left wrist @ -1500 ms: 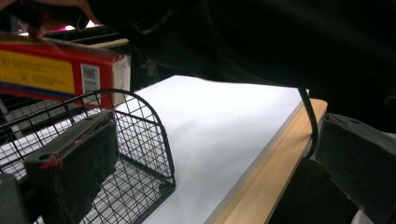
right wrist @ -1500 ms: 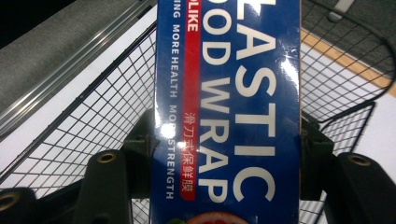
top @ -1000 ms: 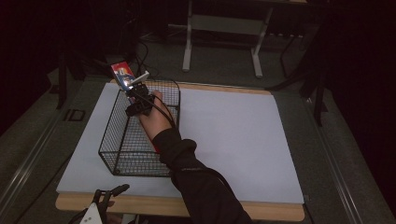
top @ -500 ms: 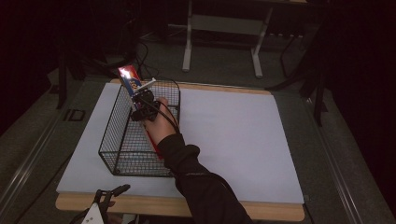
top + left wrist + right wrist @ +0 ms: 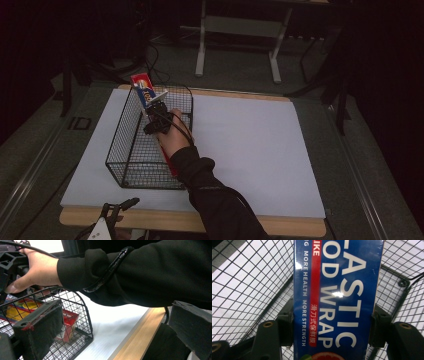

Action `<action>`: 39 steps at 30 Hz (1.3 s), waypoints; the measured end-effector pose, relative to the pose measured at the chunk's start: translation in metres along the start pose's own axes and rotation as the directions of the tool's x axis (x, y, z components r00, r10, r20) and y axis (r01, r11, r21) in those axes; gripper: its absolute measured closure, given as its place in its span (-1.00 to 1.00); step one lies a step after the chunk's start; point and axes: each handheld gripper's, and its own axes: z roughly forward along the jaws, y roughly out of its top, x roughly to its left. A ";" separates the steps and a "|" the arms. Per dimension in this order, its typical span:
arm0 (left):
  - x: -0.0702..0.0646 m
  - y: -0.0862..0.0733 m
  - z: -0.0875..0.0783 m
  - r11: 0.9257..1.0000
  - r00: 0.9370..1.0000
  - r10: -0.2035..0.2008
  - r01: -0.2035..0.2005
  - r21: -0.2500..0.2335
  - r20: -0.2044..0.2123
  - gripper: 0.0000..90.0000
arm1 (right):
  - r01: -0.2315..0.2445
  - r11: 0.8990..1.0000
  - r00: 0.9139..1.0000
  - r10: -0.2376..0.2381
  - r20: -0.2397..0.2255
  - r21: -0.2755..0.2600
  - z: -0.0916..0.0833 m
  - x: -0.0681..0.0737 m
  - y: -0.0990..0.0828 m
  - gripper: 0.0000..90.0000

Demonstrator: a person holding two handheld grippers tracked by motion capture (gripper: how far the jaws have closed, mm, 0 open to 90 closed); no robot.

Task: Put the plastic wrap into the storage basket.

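- The plastic wrap box is pinched across its width between the two fingers of the right gripper
- From above, the box points up and away, tilted, over the far end of the wire basket
- The box looks to be up in the air and not lying on the basket floor; I cannot tell if it is going in or coming out
- More boxes, red and yellow ones, lie inside the basket
- So my guess is the job is partway: this box is held tight, and it has to be put down somewhere before the fingers let go
- The basket stands on the white surface, toward its left edge and reaching up near the far edge
- The right hand reaches forward over the basket, with the black sleeve coming in from the near edge
- The left gripper waits low at the near left corner, just off the wooden edge
- Its fingers are spread wide with nothing between them
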 end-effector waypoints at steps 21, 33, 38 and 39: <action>0.000 -0.001 0.002 1.000 1.000 0.000 0.000 0.014 0.008 -1.00 | 0.021 0.999 0.999 -0.022 -0.039 -0.028 -0.003 -0.006 -0.007 -0.31; 0.000 -0.001 0.004 1.000 1.000 0.000 0.000 0.021 0.015 -1.00 | 0.094 0.986 0.984 -0.114 -0.138 -0.140 -0.037 -0.019 -0.016 -0.67; -0.001 -0.001 0.005 1.000 1.000 0.001 -0.001 0.024 0.019 -1.00 | 0.097 0.980 0.977 -0.126 -0.170 -0.171 -0.048 -0.027 -0.024 -0.67; -0.001 -0.001 0.005 1.000 1.000 0.002 -0.003 0.026 0.019 -1.00 | 0.098 0.978 0.976 -0.130 -0.175 -0.182 -0.051 -0.030 -0.026 -0.67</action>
